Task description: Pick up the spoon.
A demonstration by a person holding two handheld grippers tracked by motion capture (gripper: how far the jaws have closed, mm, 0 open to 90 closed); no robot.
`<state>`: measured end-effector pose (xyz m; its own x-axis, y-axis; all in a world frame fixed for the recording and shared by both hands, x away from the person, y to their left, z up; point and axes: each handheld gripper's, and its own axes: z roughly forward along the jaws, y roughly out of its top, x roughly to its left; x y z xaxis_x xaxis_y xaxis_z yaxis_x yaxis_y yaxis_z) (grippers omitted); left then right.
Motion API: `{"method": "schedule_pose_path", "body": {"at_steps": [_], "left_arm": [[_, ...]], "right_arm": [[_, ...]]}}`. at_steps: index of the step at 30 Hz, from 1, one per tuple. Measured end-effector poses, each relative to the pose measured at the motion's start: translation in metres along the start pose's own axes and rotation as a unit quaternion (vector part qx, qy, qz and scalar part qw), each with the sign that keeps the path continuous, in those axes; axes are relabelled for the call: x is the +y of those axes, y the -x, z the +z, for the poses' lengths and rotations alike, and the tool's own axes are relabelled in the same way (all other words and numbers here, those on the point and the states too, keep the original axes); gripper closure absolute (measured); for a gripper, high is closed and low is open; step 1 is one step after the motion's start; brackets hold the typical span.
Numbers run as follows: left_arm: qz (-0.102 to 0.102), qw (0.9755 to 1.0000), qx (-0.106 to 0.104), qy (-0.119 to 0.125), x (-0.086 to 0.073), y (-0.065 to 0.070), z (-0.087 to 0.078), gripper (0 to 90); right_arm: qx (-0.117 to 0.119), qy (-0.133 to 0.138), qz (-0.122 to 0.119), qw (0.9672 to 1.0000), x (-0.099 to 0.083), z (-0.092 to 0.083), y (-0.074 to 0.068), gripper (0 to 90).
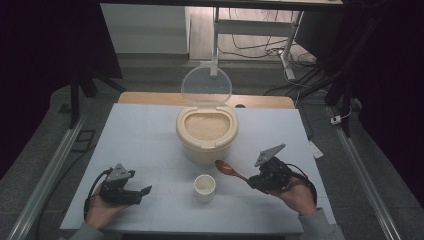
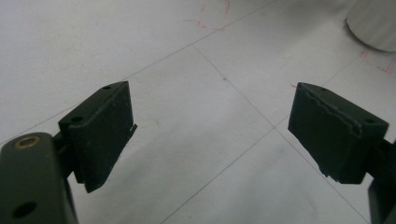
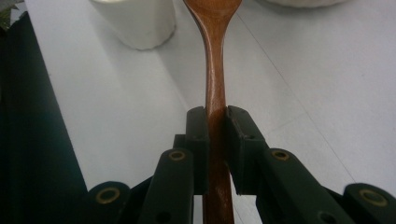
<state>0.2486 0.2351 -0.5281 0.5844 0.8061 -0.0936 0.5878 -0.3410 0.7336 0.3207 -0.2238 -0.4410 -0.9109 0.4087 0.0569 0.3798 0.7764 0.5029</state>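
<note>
High view: right gripper point(image 1: 252, 181), lower right, clamps wooden spoon point(image 1: 229, 169), bowl between rice bin point(image 1: 206, 131) and cup point(image 1: 204, 187), ready for scooping.
Left gripper view: left gripper point(image 2: 212, 135) wide, empty, idle over table point(image 2: 93, 46).
Right gripper view: handle pinched mid-frame.

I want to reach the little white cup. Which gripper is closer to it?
The right one. The right gripper holds the wooden spoon just beside the little white cup; the left gripper sits open, farther off on the cup's other side.
</note>
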Motion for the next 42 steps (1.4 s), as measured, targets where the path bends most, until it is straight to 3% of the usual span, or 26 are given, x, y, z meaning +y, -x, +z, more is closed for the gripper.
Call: {"method": "schedule_pose_path", "body": {"at_steps": [18, 32, 38, 42], "left_arm": [[0.005, 1.0000, -0.004, 0.005, 0.004, 0.003, -0.001, 13.9], [0.002, 0.9999, -0.010, 0.012, 0.006, 0.004, -0.004, 13.9], [0.000, 0.9999, -0.013, 0.012, 0.006, 0.004, -0.004, 13.9], [-0.002, 0.9997, -0.020, 0.015, 0.007, 0.005, -0.006, 13.9]], "right_arm": [[0.010, 0.020, -0.045, 0.9987, 0.018, 0.000, -0.018, 79.1], [0.025, 0.020, -0.092, 0.9952, 0.047, 0.017, -0.037, 79.1], [0.027, 0.020, -0.122, 0.9920, 0.065, 0.021, -0.046, 79.1], [0.027, 0.017, -0.128, 0.9912, 0.070, 0.022, -0.048, 79.1]]}}
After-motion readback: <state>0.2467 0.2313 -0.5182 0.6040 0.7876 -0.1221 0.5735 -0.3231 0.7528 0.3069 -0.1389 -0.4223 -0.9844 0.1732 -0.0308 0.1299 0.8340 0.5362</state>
